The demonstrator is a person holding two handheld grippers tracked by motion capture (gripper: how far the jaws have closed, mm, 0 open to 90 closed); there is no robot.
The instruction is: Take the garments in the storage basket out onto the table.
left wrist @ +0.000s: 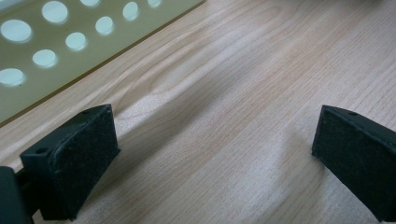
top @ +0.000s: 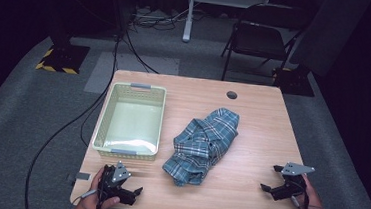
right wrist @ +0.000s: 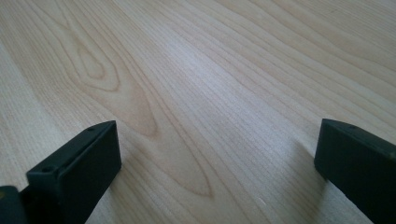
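A crumpled blue-and-white plaid shirt [top: 203, 146] lies in the middle of the wooden table [top: 262, 125]. To its left stands an empty pale green basket [top: 103, 123] with perforated walls. My left gripper [top: 126, 184] rests near the front edge, just below the basket, held by a hand. It is open over bare wood [left wrist: 224, 93], with the basket wall [left wrist: 70, 46] at the upper left in the left gripper view. My right gripper [top: 270, 177] sits near the front right corner, jaws toward the shirt. Its jaws are also open, with bare wood [right wrist: 210, 70] between them.
A round cable hole [top: 232, 95] is in the table's far edge. Beyond the table stand a dark folding chair [top: 259, 37] and a white desk leg [top: 189, 14]. Cables [top: 72, 120] run over the grey carpet on the left.
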